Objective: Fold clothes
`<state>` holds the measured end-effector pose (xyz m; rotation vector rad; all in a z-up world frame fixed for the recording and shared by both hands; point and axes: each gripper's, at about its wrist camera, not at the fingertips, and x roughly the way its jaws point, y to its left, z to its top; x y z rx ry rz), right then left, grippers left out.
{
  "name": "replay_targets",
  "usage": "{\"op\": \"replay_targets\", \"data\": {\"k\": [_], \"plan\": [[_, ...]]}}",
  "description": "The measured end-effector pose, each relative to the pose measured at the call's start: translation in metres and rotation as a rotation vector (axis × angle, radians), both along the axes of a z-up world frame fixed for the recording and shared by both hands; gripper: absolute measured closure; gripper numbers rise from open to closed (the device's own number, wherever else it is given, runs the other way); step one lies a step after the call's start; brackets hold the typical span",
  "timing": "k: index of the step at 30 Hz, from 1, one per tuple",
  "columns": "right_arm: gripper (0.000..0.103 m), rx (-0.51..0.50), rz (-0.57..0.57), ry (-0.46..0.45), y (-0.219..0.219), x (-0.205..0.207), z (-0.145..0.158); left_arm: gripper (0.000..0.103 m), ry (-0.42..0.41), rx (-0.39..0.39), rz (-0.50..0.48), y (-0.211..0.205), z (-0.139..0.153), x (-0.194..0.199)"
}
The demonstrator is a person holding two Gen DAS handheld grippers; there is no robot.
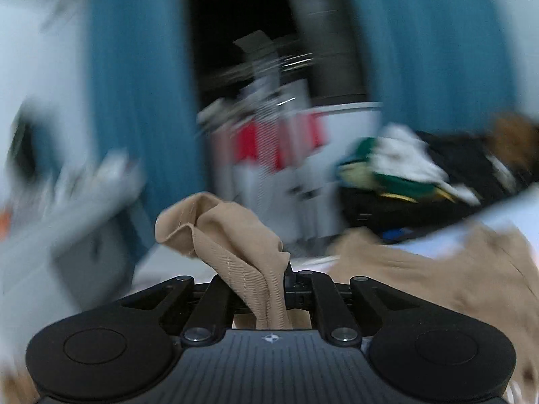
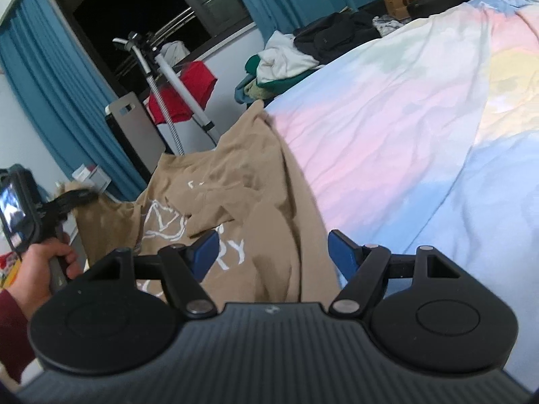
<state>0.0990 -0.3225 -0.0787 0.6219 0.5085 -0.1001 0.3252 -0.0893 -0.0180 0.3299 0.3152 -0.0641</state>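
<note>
My left tongs (image 1: 269, 269) are clamped shut on a bunched fold of the tan T-shirt (image 2: 235, 202); the cloth sticks up between the closed pads and spills past them. Everything behind is smeared with blur. In the right wrist view my left hand (image 2: 43, 269), in a dark red sleeve, grips the handle at the far left, and the pinched bit of shirt is lifted off the edge of the bed (image 2: 421, 118).

My right tongs (image 2: 271, 252) stand wide open with nothing between the blue pads. They hover above the shirt's right edge, where tan cloth meets the pastel bedcover.

The shirt lies crumpled along the bed's left edge, white print facing up, its far corner reaching toward a pile of clothes (image 2: 283, 64). To the right the bedcover is open and bare. Beyond the left edge stand a garment steamer (image 2: 168, 77) and teal curtains (image 2: 57, 107).
</note>
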Motion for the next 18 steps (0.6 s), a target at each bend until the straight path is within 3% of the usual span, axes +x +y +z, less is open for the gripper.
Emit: {"op": "replay_targets", "data": {"k": [2,5,8,9,10,13,15,18], "plan": [[0.029,0.011,-0.013,0.002,-0.004,-0.001,-0.001,0.095,0.010,0.068,-0.096,-0.038,-0.006,-0.009],[0.029,0.021,-0.025,0.002,-0.007,-0.001,-0.002,0.094,0.056,0.096,-0.178,-0.080,-0.024,-0.014],[0.029,0.016,-0.031,-0.002,-0.009,-0.001,-0.003,0.083,0.127,0.100,-0.239,-0.108,-0.048,-0.015],[0.029,0.013,-0.032,0.000,-0.009,-0.001,-0.004,0.072,0.158,0.094,-0.257,-0.112,-0.056,-0.015],[0.029,0.011,-0.034,0.003,-0.010,0.000,-0.005,0.053,0.183,0.087,-0.271,-0.116,-0.062,-0.015],[0.029,0.030,-0.031,0.002,-0.013,0.001,-0.008,0.017,0.202,0.053,-0.279,-0.116,-0.065,-0.026],[0.029,0.025,-0.024,0.003,-0.012,0.003,-0.009,0.016,0.223,0.019,-0.280,-0.104,-0.060,-0.036],[0.029,0.025,-0.008,-0.001,-0.012,0.004,-0.009,0.016,0.321,-0.094,-0.268,-0.065,-0.045,-0.057]]}}
